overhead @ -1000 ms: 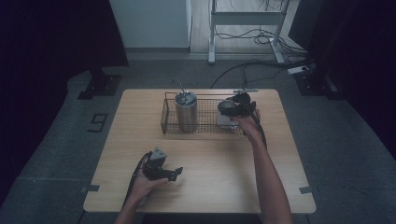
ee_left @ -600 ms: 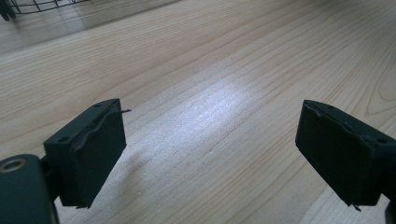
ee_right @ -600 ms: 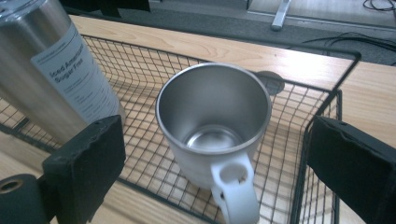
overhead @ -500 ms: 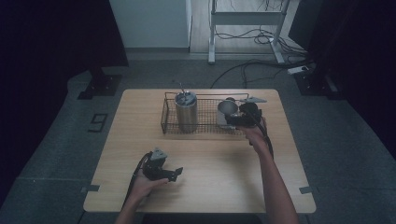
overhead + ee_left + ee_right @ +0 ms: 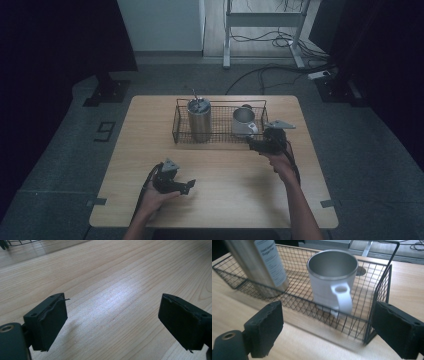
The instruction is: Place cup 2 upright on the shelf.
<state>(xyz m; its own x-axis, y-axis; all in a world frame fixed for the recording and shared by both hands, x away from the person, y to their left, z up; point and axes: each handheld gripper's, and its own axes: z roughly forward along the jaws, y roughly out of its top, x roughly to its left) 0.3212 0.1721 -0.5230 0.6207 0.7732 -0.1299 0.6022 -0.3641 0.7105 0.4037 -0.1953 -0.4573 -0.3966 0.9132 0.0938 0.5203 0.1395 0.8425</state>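
Observation:
A black wire basket [image 5: 220, 101] stands at the back of the wooden table [image 5: 225, 210]. Inside it are a tall steel tumbler [image 5: 199, 120] with a lid on the left and a white mug [image 5: 243, 121] with a steel interior on the right, both upright. My right gripper [image 5: 252, 144] hovers just in front of the basket's near right corner. In the right gripper view the mug [image 5: 329, 282] lies beyond the jaws with its handle toward me; the right gripper [image 5: 327, 332] has just been closing, with nothing between its jaws. My left gripper [image 5: 189, 186] rests open near the table's front, over bare wood [image 5: 112, 322].
The tumbler [image 5: 262, 265] fills the basket's left end, and the basket's wire wall [image 5: 384, 282] stands between my right jaws and the mug. Dark floor, cables and a desk frame [image 5: 265, 20] lie beyond the table's far edge.
My right gripper has pulled back from over the mug to just in front of the basket. The mug stays in the basket. The left hand has not moved.

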